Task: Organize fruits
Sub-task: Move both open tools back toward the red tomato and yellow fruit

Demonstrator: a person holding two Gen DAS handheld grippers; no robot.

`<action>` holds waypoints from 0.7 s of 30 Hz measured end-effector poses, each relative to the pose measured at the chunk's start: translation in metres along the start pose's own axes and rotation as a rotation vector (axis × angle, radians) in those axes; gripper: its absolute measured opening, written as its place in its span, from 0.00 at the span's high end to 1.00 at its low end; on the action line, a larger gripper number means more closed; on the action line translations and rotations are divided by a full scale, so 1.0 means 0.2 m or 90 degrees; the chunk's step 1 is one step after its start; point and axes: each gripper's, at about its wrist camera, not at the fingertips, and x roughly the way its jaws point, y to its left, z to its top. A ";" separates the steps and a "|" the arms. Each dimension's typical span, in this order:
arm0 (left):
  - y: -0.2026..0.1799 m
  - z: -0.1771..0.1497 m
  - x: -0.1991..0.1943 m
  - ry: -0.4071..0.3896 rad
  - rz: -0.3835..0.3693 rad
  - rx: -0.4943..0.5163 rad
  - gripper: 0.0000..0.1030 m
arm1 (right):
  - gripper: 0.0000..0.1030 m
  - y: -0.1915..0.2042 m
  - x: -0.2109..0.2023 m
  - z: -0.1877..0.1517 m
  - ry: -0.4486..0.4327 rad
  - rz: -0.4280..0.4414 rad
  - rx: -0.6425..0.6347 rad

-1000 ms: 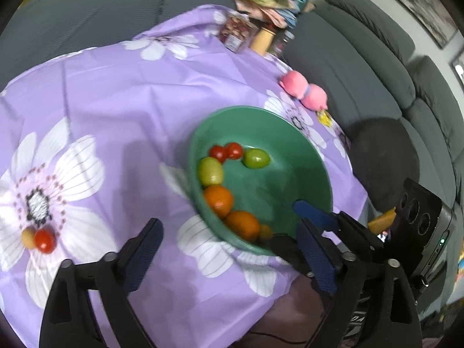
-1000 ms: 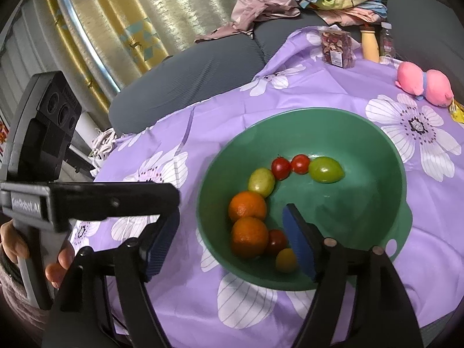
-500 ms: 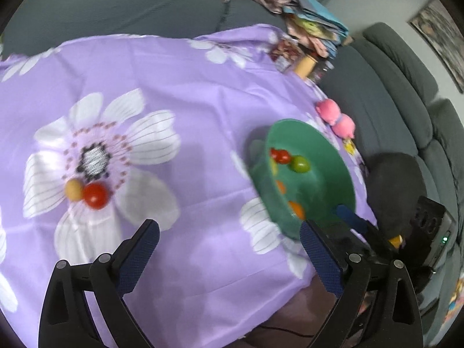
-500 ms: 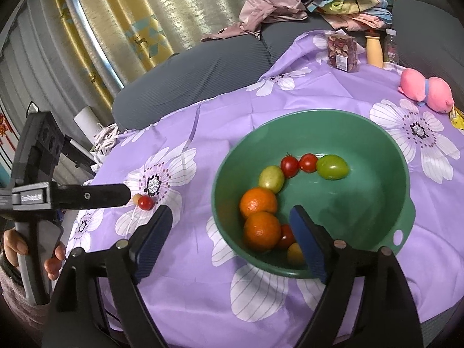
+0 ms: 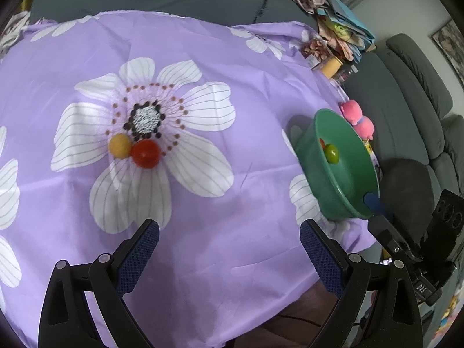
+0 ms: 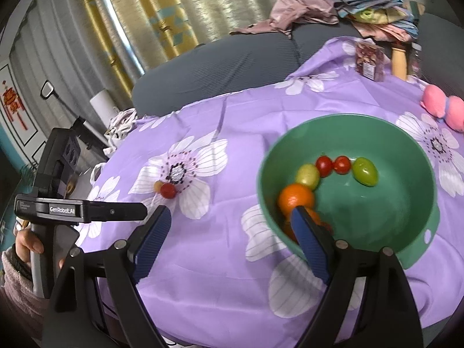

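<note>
1. Fruits: a red tomato [image 5: 145, 153] and a small yellow one [image 5: 119, 145] lie touching on the white flower print of the purple tablecloth [image 5: 237, 66], well apart from the green bowl [image 6: 417, 232].
2. Left gripper [image 5: 229, 246]: jaws spread wide, nothing between them, hanging over bare cloth with the two loose tomatoes ahead of its fingertips.
3. Right gripper [image 6: 229, 229]: jaws have just been opening and now stand released, empty; the right finger [image 6: 307, 237] overlaps the near rim of the bowl in view, the left finger is over the cloth.
4. In the bowl: an orange [image 6: 295, 198] by the near wall, a second orange mostly hidden behind the finger, a yellow-green fruit [image 6: 308, 175], two red tomatoes [image 6: 333, 164] side by side, and a green fruit [image 6: 364, 171].
5. A hand [image 6: 29, 246] in a fuzzy sleeve grips the left gripper's handle at the left edge of the right wrist view.
6. Farther out: a pink plush toy [image 6: 443, 107] beyond the bowl, a packet and bottles at the table's far edge, and a grey sofa [image 6: 220, 66] with piled clothes.
</note>
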 end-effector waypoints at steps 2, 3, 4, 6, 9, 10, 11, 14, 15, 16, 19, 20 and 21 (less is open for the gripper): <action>0.03 -0.01 -0.01 -0.002 -0.002 -0.006 0.06 | 0.17 0.03 0.01 0.00 0.003 0.004 -0.010; 0.03 -0.01 -0.01 -0.002 -0.003 -0.007 0.06 | 0.17 0.04 0.02 0.00 0.005 0.006 -0.014; 0.04 -0.01 -0.01 -0.003 -0.005 -0.007 0.06 | 0.17 0.06 0.02 0.00 0.007 0.009 -0.019; 0.06 -0.02 -0.02 -0.006 -0.007 -0.009 0.06 | 0.17 0.09 0.04 0.00 0.012 0.014 -0.031; 0.08 -0.02 -0.02 -0.009 -0.009 -0.009 0.06 | 0.17 0.14 0.06 0.00 0.019 0.023 -0.048; 0.09 -0.02 -0.03 -0.010 -0.008 -0.010 0.06 | 0.17 0.15 0.07 0.00 0.022 0.024 -0.051; 0.10 -0.02 -0.03 -0.011 -0.007 -0.010 0.06 | 0.17 0.17 0.08 0.00 0.025 0.027 -0.056; 0.13 -0.02 -0.04 -0.015 -0.009 -0.016 0.06 | 0.17 0.22 0.11 0.00 0.035 0.036 -0.072; 0.15 -0.02 -0.04 -0.017 -0.011 -0.018 0.06 | 0.17 0.24 0.12 0.00 0.037 0.038 -0.076; 0.15 -0.02 -0.05 -0.019 -0.011 -0.020 0.06 | 0.17 0.25 0.13 0.00 0.040 0.040 -0.081; 0.18 -0.02 -0.06 -0.024 -0.015 -0.024 0.06 | 0.17 0.30 0.16 0.00 0.050 0.046 -0.095; 0.19 -0.02 -0.06 -0.026 -0.017 -0.024 0.06 | 0.17 0.32 0.18 0.00 0.054 0.048 -0.100; 0.20 -0.01 -0.07 -0.027 -0.019 -0.024 0.06 | 0.17 0.33 0.19 0.00 0.057 0.049 -0.102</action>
